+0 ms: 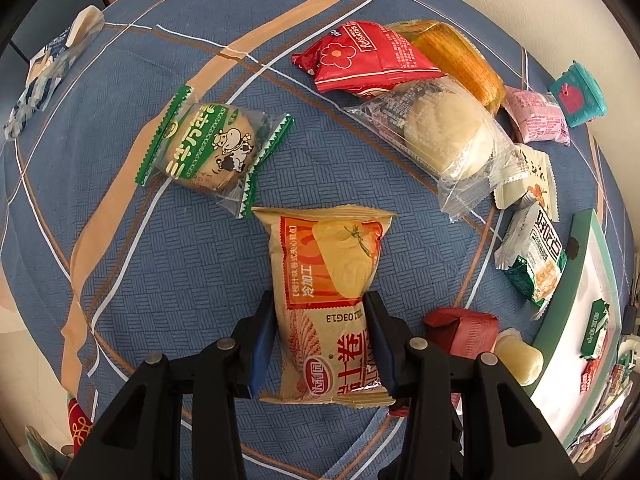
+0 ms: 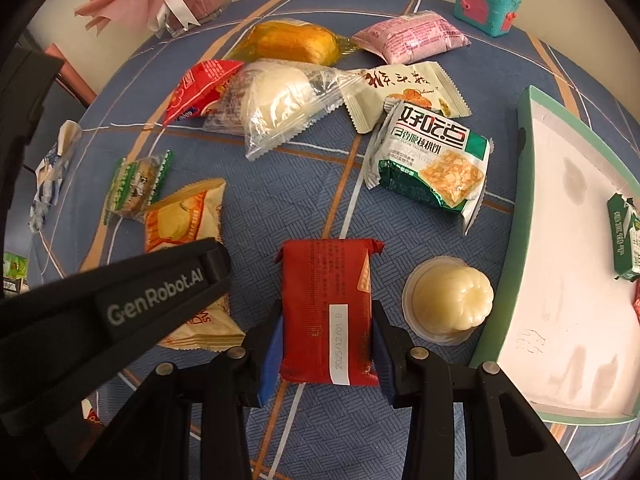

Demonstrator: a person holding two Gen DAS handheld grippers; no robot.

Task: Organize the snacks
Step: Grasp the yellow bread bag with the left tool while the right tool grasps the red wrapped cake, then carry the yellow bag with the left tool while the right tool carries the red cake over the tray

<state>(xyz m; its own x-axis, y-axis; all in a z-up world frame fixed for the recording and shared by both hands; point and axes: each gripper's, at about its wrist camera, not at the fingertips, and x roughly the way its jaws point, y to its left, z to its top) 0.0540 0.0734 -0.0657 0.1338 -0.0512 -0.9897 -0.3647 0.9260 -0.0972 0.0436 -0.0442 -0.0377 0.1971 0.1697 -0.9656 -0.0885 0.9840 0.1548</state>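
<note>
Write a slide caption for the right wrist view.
Right gripper closes on a red snack packet beside a jelly cup and the green-rimmed box.

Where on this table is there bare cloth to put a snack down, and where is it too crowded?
Free: the blue cloth between the green cow-print biscuit pack, the yellow-orange roll pack and the clear bun pack, and most of the white floor of the green-edged box. Crowded: the far cluster around the red flower pack and orange cake.
</note>
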